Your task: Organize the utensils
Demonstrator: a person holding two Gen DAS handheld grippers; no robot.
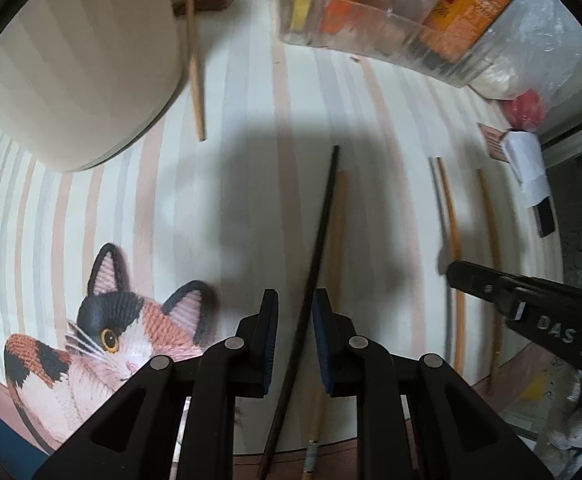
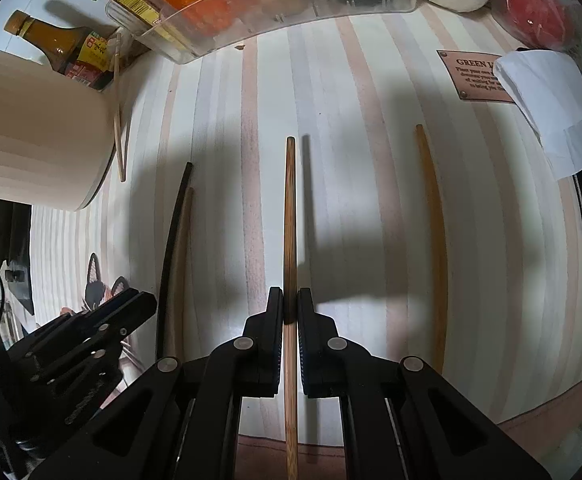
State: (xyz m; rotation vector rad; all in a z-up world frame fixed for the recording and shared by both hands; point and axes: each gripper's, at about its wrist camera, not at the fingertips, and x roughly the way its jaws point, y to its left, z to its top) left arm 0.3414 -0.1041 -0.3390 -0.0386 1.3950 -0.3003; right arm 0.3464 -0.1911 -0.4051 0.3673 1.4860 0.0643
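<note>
In the left wrist view my left gripper [image 1: 295, 300] is open, its jaws on either side of a black chopstick [image 1: 323, 216] that lies beside a light wooden chopstick [image 1: 337, 232] on the striped mat. In the right wrist view my right gripper [image 2: 290, 296] is shut on a brown wooden chopstick [image 2: 289, 208], held just above the mat with its shadow beside it. The right gripper also shows at the right of the left wrist view [image 1: 491, 284], with that chopstick [image 1: 451, 220]. Another wooden chopstick [image 2: 435, 224] lies to the right. One more chopstick [image 2: 119, 128] leans by the cream container [image 2: 39, 132].
A clear plastic bin [image 2: 271, 12] of packets stands at the back. A sauce bottle [image 2: 63, 46] is behind the cream container. A cat-shaped mat [image 1: 103, 332] lies at the left. Folded white paper on a black phone [image 2: 551, 112] and a red bag [image 2: 535, 12] sit at the right.
</note>
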